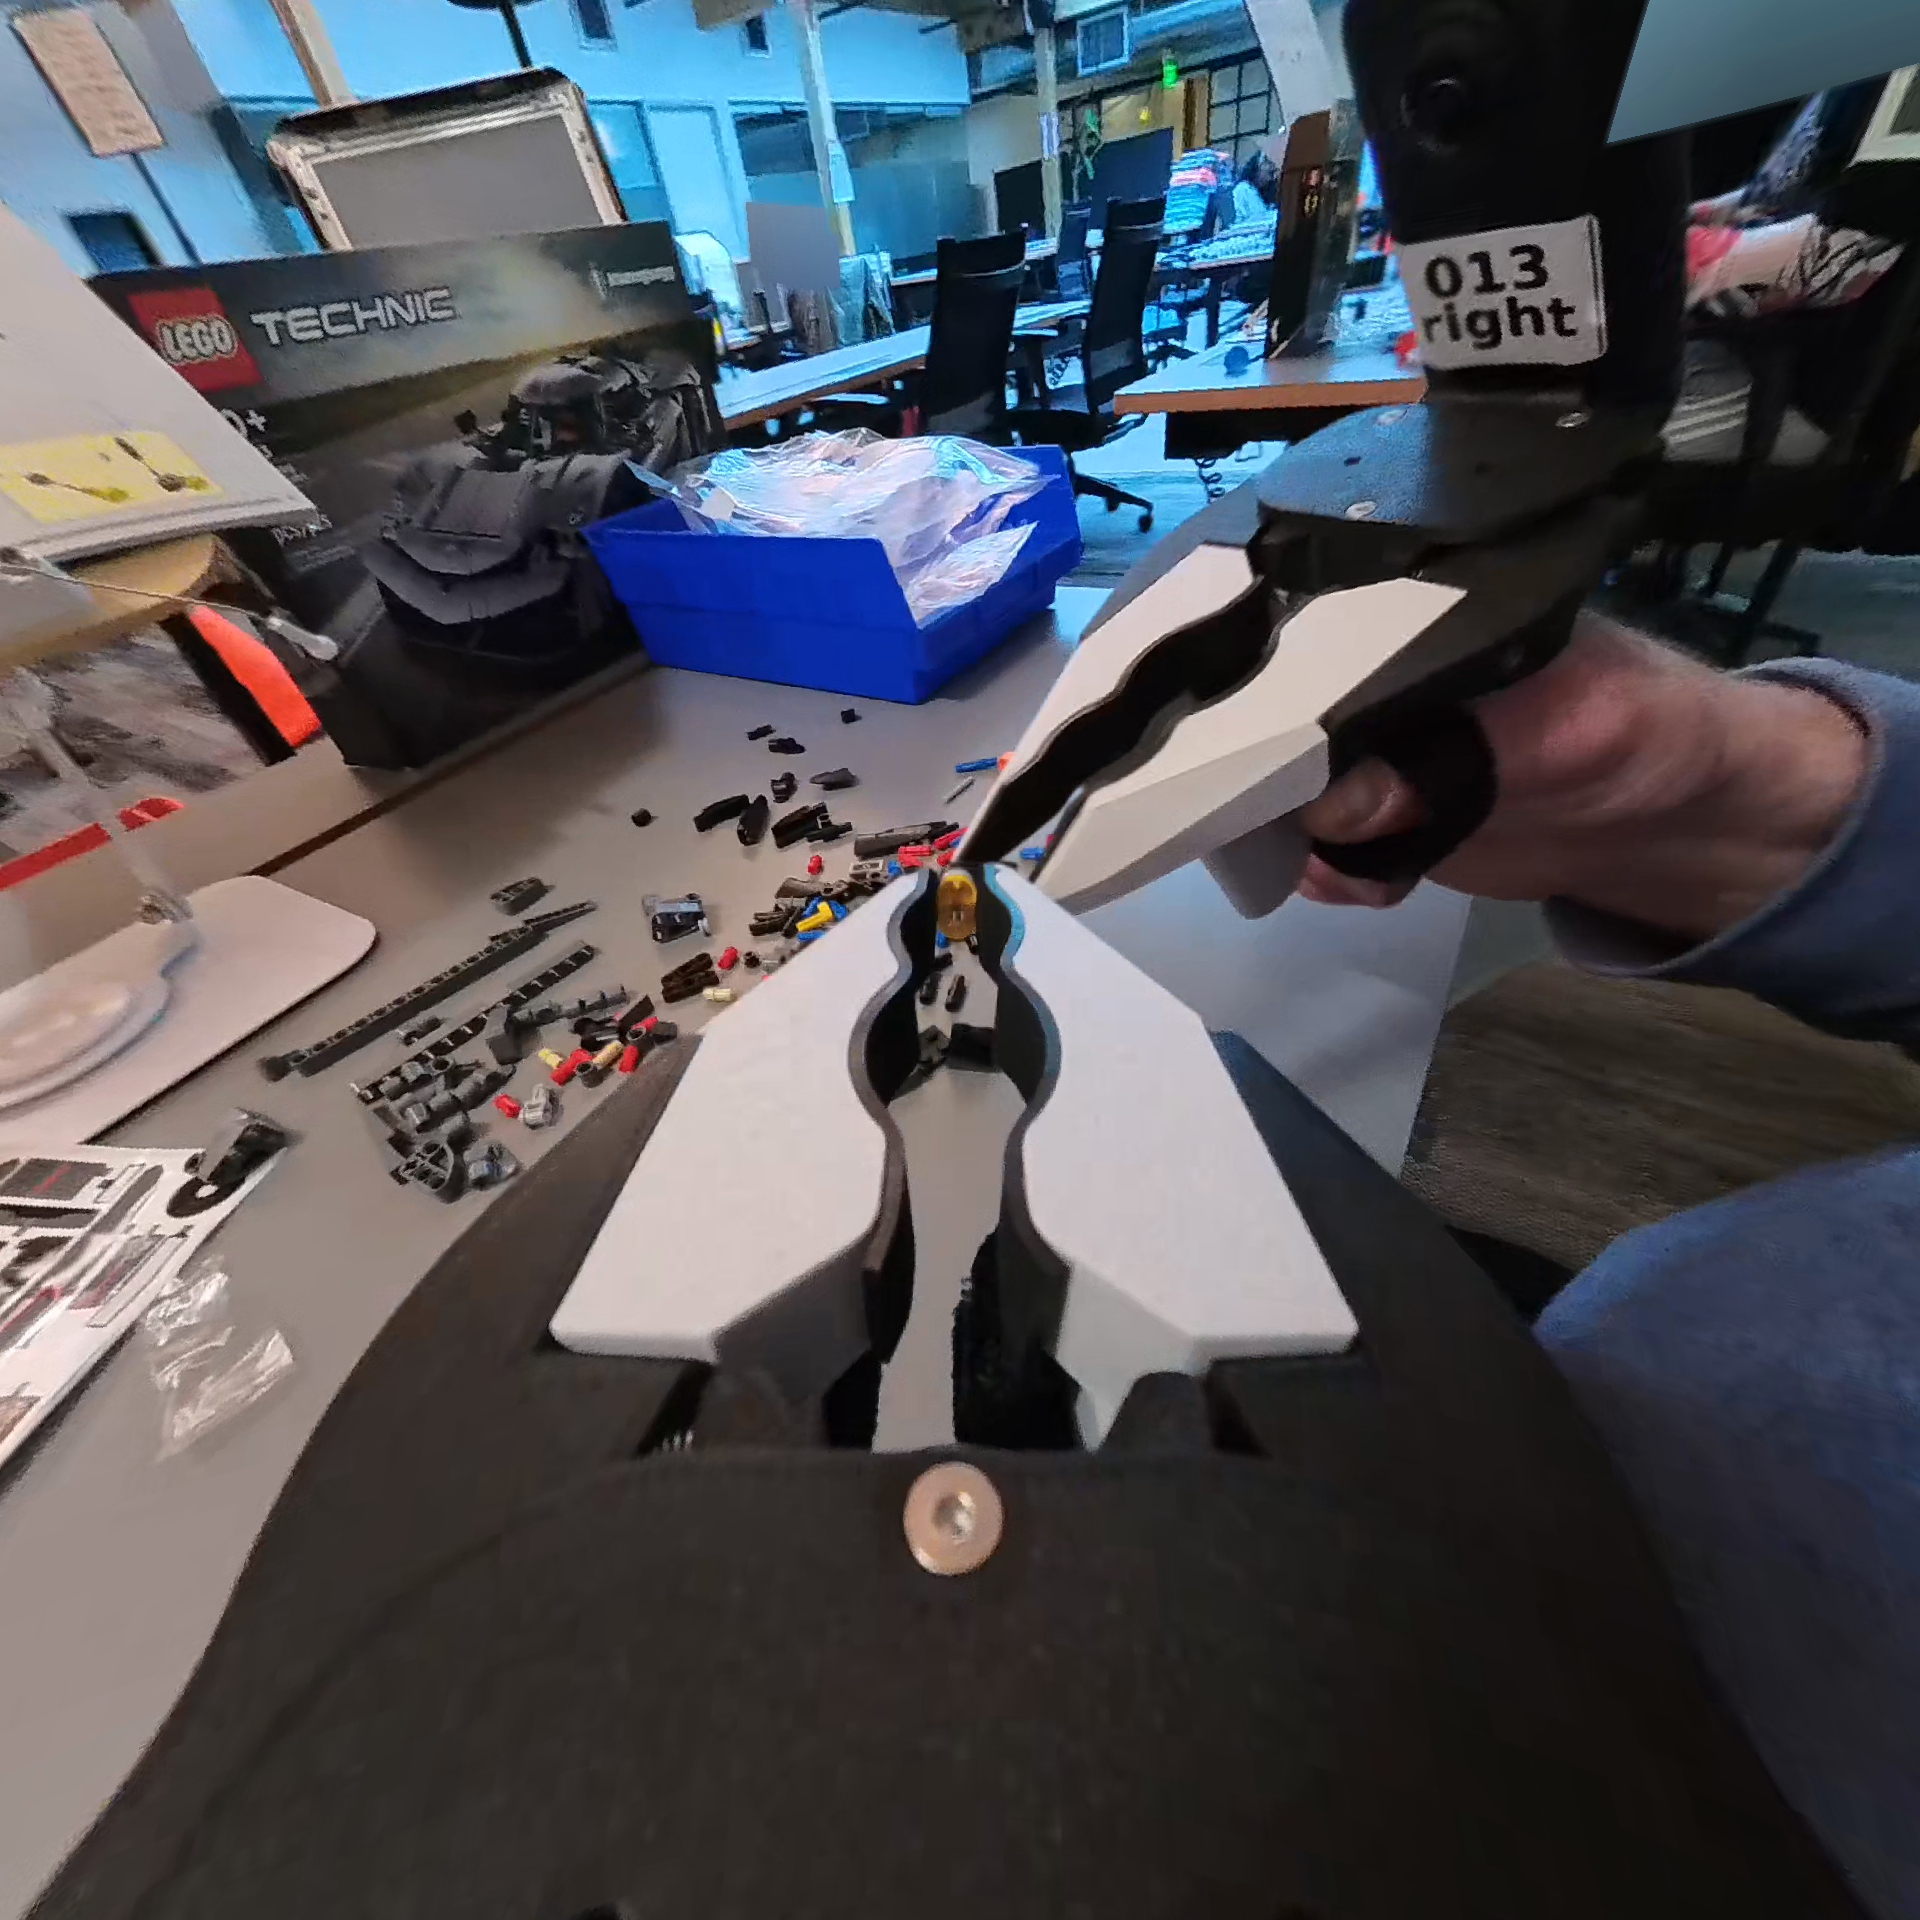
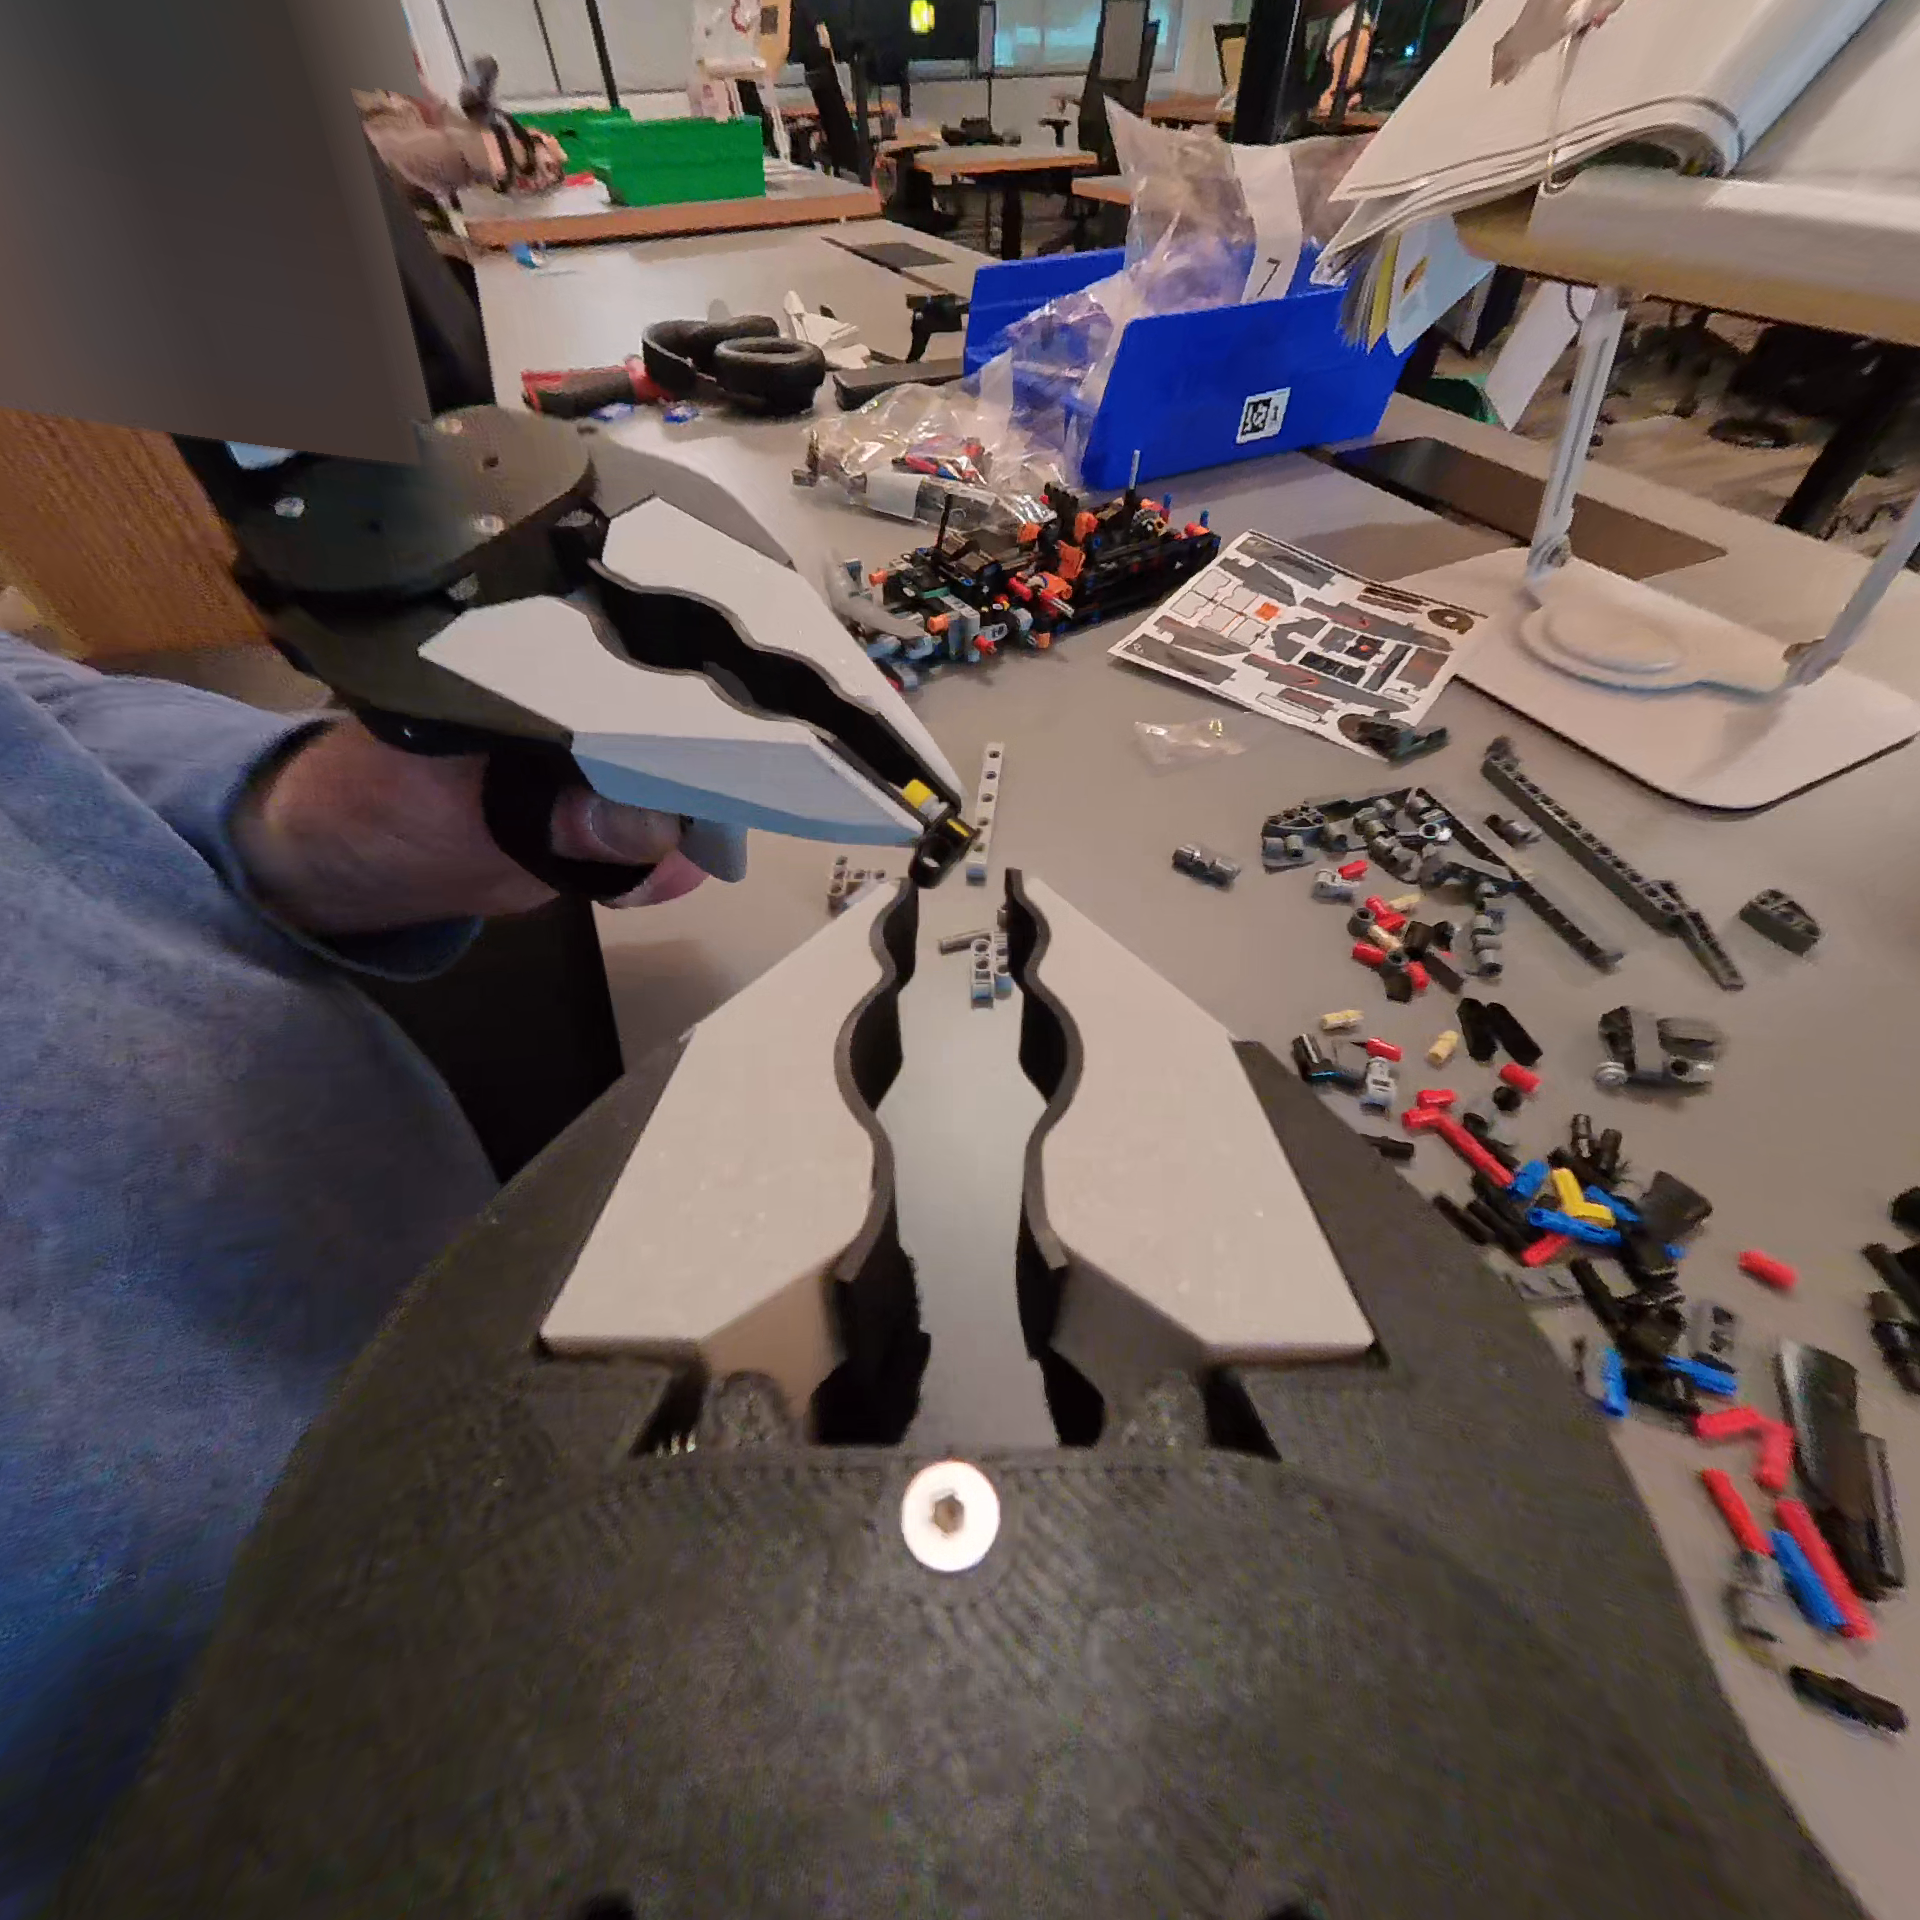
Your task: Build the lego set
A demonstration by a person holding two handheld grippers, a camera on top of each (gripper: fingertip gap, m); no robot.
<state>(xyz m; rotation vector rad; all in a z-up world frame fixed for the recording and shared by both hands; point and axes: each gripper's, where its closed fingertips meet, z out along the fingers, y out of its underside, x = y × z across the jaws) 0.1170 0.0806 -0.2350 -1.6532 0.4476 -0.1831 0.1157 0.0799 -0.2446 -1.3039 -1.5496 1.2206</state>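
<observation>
Lego set, part built. Chassis (image 2: 1039,582): one black, orange and grey sub-assembly on the worktop (image 2: 1195,852), beside the sticker sheet (image 2: 1299,634) and in front of the blue bin (image 2: 1226,384) of plastic bags. Loose parts (image 2: 1507,1091): many black, red, blue, yellow and tan pins, connectors and long beams scattered over the worktop, unattached. Left gripper (image 1: 961,899): nearly closed, pinching a small yellow piece (image 1: 956,902) with a black connector (image 2: 940,852) hanging from it, held above the worktop. Right gripper (image 2: 961,904): fingers slightly apart, holding nothing, tips just beside the yellow piece. Box (image 1: 416,436) and open manual (image 2: 1558,94) stand at the rear. Status, by judgement: early to middle; one core module done, a small pin-and-connector step in hand, sticker sheet seemingly unused, bulk of parts and bagged stock yet to fit.
</observation>
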